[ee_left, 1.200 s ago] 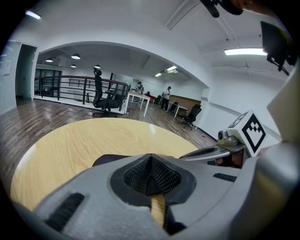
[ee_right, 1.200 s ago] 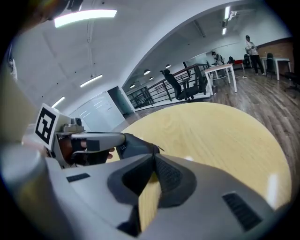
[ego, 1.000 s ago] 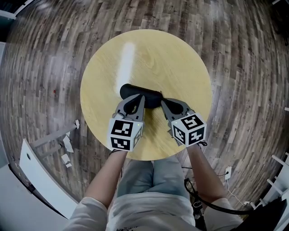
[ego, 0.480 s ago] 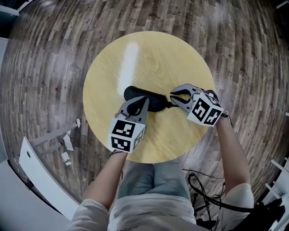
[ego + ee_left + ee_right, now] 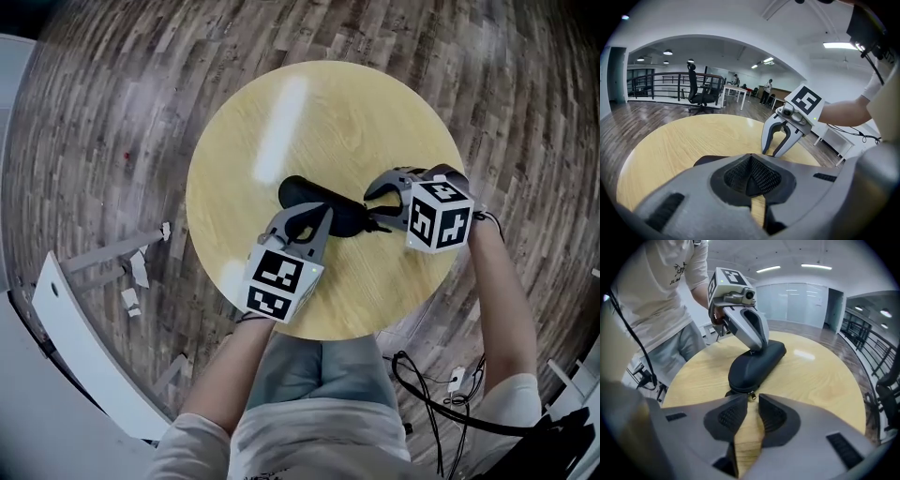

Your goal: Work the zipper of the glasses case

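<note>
Working the zipper: I judge I'm mid-pull, with the zipper pull (image 5: pixel 751 397) at the end of the glasses case (image 5: pixel 757 363) nearest my right tongs (image 5: pixel 751 400).
Next move: it calls for a steady draw along the seam, following the curve of the case end, while my other side stops the case from sliding or lifting.
Case look: black, matt and oblong with rounded ends, lid down, with a seam line round its rim. How much of that seam is parted I cannot tell.
Case place: lying flat near the middle of the round yellow surface (image 5: pixel 309 112), its long axis running across me.
Right tongs: clenched narrowly on the small metal pull, with only a slit of wood showing between the pads behind it.
Left tongs (image 5: pixel 750 157): clenched on nothing, tips pressed down onto the top of the case, pinning it.
Risk: the thin pull could slip from the pads if I tug off-line.
</note>
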A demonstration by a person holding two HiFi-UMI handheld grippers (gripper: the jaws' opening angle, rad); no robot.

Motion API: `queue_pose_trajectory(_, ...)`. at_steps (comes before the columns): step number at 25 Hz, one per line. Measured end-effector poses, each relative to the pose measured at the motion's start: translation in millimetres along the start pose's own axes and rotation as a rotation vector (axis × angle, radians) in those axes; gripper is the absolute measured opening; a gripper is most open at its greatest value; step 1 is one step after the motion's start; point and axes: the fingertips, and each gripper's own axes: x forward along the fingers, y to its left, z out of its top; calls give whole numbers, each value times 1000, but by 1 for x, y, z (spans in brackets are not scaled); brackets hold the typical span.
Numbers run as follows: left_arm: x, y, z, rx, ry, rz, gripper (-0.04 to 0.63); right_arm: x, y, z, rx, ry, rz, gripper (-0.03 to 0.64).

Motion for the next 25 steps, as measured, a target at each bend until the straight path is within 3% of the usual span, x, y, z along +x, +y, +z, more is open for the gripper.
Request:
queue_pose_trajectory(7,1,3,-1,-37,-14,16,3,10,4,-1,-156,126,209,69)
queue_pose_trajectory(10,0,3,0,-52,-21,30,3,12,8,-1,-177,141,265,32)
queue_pose_trajectory(20,-1,4,-2,-73,-4,24,3,7,3,-4,-115,74,90,5)
queue_pose_trajectory(25,0,4,-1,-66,-9,24,3,10,4,-3,-100,58,60,5)
